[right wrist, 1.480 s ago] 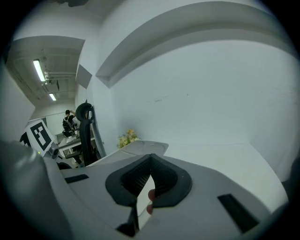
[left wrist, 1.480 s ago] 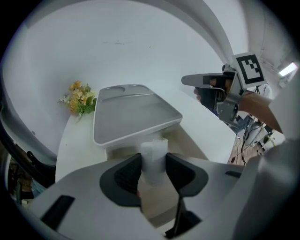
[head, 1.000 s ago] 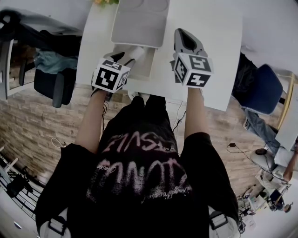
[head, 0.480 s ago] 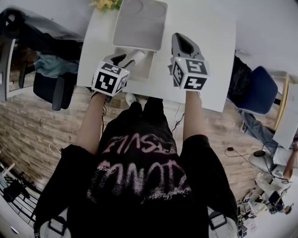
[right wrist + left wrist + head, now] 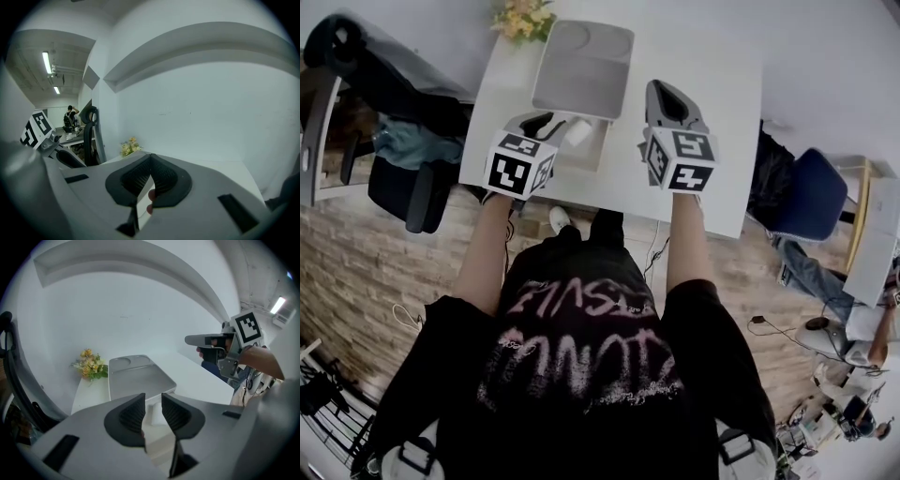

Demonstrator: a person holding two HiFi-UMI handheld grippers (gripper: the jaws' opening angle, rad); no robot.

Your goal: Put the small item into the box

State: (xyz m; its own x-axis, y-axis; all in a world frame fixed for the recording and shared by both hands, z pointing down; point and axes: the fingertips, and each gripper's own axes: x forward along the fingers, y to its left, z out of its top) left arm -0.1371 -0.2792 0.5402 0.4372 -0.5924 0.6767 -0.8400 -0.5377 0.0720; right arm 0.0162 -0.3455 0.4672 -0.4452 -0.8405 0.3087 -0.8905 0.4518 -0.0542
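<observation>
We note the left gripper (image 5: pixel 153 405) closing its jaws at a narrow gap, with no pad touching the small item (image 5: pixel 154 416). That item shows through the gap, lying in the open box (image 5: pixel 592 152) on the white table (image 5: pixel 717 141). The right gripper (image 5: pixel 151 163), jaws together, hovers beside the box; the raised lid (image 5: pixel 138 380) and flowers (image 5: pixel 90 365) stand beyond.

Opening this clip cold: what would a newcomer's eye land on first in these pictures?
Two grippers with marker cubes are held over the white table. The left gripper is at the open box, and its jaws are closing with the small white item showing in the gap, not yet pressed. The right gripper hangs beside it, shut on nothing. Yellow flowers mark the table's far left corner.
</observation>
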